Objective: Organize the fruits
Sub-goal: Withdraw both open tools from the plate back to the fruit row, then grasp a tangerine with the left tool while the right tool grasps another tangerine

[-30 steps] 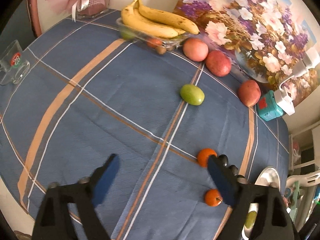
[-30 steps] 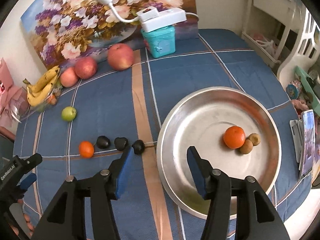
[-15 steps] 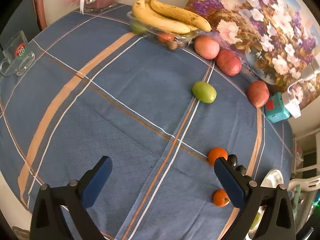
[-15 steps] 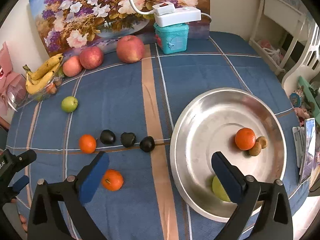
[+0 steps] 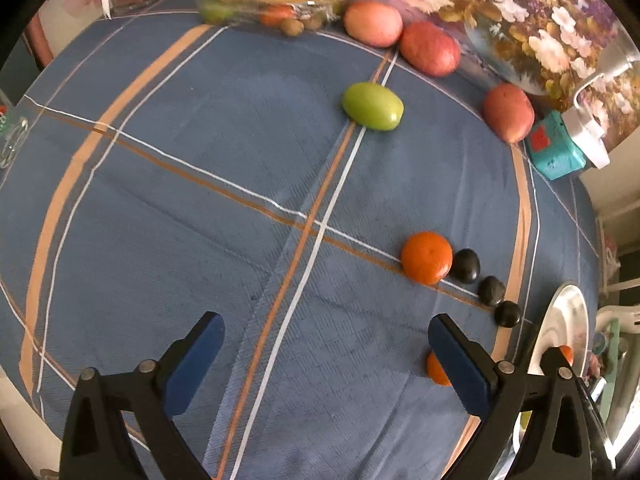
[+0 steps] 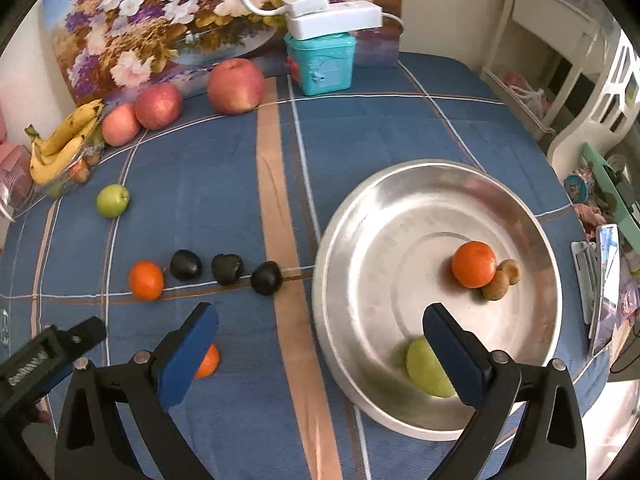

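Here, green fruit (image 5: 372, 106) long axis level, left claw (image 5: 324, 360) wide.

steel plate (image 6: 440, 184): orange (image 6: 474, 264), green fruit (image 6: 426, 368) | cloth: plums (image 6: 226, 269)

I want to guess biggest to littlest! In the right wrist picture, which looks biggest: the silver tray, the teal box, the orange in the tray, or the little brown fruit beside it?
1. silver tray
2. teal box, though it sits farther back, so it may really be bigger than it looks
3. orange in the tray
4. little brown fruit
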{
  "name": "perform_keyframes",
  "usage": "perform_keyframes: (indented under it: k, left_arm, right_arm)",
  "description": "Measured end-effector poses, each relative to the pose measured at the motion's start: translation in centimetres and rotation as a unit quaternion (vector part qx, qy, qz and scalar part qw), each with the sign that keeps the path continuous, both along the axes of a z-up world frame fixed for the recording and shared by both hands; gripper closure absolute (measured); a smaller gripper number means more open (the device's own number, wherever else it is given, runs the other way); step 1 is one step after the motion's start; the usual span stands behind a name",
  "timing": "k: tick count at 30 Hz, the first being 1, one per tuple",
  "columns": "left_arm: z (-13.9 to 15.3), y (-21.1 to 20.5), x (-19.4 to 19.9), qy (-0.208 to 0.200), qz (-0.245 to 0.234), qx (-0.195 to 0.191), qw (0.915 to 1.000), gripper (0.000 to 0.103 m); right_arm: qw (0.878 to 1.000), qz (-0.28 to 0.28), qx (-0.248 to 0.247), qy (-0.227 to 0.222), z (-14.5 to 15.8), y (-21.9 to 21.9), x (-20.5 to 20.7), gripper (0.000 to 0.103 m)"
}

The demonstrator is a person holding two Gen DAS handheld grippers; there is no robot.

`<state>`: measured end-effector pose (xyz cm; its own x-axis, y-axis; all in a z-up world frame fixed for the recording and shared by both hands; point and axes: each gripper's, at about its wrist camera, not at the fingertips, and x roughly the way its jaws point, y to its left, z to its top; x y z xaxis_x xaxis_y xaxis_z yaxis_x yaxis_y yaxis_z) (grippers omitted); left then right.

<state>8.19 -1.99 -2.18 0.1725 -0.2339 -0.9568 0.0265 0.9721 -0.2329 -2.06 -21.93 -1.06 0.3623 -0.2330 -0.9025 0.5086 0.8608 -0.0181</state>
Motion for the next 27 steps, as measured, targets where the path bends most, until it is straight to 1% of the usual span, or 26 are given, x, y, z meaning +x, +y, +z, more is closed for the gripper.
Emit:
perform_keyframes:
  k: [4,7,10,13,15,18,21,24,27]
  left_arm:
    - [-0.3,0.9,0.5,0.008,0.014,0.001,0.9999,0.0]
    - [-0.4,2.2,1.0,0.004,0.033,0.012,0.9994,0.0]
    - [-0.4,3.8,1.6,0.0,0.052,0.021,0.9984,0.0]
    - [-0.5,4.7,1.9,-0.001,0.062,0.024,0.9978,0.0]
    - [-0.8,4.9,1.9,0.0,0.061,0.022,0.9979,0.0]
    - [-0.9,4.1,2.2,-0.002,0.043,0.015,0.999,0.0]
    - [-0.7,2.3,2.5,-0.016,0.005,0.012,0.9998,0.0]
    - [-0.4,1.0,2.8,-0.037,-0.02,0.002,0.9991,0.0]
    - [-0.2,-0.2,3.2,-0.043,-0.043,-0.02,0.998,0.0]
  right_arm:
    - [0.999,0.038,0.028,0.007,-0.9,2.2,1.2,0.001]
    - [0.997,0.067,0.028,0.017,-1.4,4.1,2.0,0.001]
    - [0.995,0.091,0.046,0.022,-2.2,5.7,2.7,0.001]
    - [0.993,0.095,0.062,0.032,-3.4,6.3,3.0,0.001]
    - [0.993,0.092,0.06,0.041,-3.9,6.3,3.0,0.001]
    - [0.994,0.085,0.051,0.048,-4.4,5.9,3.0,0.001]
    - [0.994,0.08,0.052,0.055,-4.8,5.5,2.9,0.001]
    - [0.994,0.082,0.052,0.058,-5.1,5.2,3.1,0.001]
    - [0.993,0.087,0.052,0.06,-5.2,5.3,3.2,0.001]
